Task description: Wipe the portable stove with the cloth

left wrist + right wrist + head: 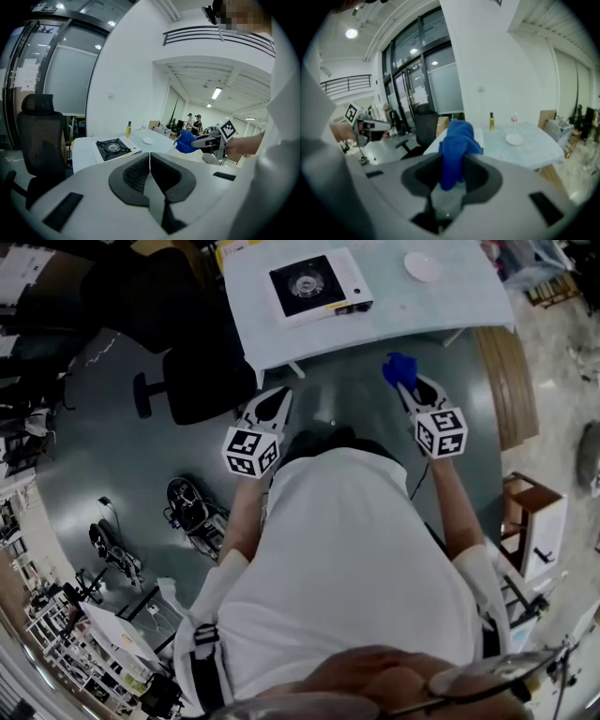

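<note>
Open office space, grey floor (103,446), pale table (450,310) ahead of the person. Right gripper (452,161): jaws clamped on the blue cloth (458,138), which bunches up out of the top; its lower end is buried between the pads. Left gripper (150,157): jaws pressed together, nothing in them. Head view: both hands hidden behind the marker cubes (251,452). Forearms stretched forward, both grippers in the air short of the table edge, nosed at it. Portable stove (314,284) sits on the table's left part, well apart from the cloth; print on its front strip too small to read. White plate (422,266) to its right. Black office chair (197,371) by the table's left corner.
</note>
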A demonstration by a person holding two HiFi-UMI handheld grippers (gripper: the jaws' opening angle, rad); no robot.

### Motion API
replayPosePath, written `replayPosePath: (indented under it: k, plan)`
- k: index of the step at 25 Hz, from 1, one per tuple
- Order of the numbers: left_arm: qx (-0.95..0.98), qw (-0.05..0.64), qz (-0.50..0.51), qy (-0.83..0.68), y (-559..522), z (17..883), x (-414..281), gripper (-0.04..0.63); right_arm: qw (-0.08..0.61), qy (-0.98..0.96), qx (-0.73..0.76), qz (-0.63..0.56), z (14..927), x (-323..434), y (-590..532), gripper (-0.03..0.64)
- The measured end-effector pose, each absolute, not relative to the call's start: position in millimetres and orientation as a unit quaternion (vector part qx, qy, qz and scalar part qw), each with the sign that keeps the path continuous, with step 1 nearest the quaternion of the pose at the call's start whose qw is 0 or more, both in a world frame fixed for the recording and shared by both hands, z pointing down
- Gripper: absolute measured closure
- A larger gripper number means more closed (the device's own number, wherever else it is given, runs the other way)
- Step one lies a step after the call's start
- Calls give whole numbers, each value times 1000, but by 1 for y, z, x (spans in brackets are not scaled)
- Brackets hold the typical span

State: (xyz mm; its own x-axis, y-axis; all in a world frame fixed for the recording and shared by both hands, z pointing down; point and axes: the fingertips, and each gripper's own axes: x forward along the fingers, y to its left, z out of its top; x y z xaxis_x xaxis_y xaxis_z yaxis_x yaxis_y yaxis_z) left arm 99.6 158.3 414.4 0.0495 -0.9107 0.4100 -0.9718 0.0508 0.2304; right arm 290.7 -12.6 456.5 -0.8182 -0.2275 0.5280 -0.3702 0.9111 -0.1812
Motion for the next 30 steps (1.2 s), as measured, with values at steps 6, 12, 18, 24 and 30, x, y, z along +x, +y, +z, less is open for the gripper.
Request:
replayPosePath:
  k: [6, 12, 18, 24, 30]
  plan:
    - [685, 243, 72, -683, 151, 424, 79, 558, 270, -939, 155, 150, 473, 269, -18, 485]
    - [694, 254, 62, -670, 131, 438, 49, 558, 296, -928, 163, 157, 495, 241, -28, 485]
    - [710, 269, 68, -647, 110, 458, 15, 558, 322, -916, 174, 166, 523, 206, -41, 485]
    - [725, 286, 99, -619, 88, 480, -21, 558, 345, -900, 187, 192, 557, 169, -60, 485]
    - [734, 304, 110, -597, 67, 499, -45, 558, 362, -886, 199, 211, 590, 142, -78, 485]
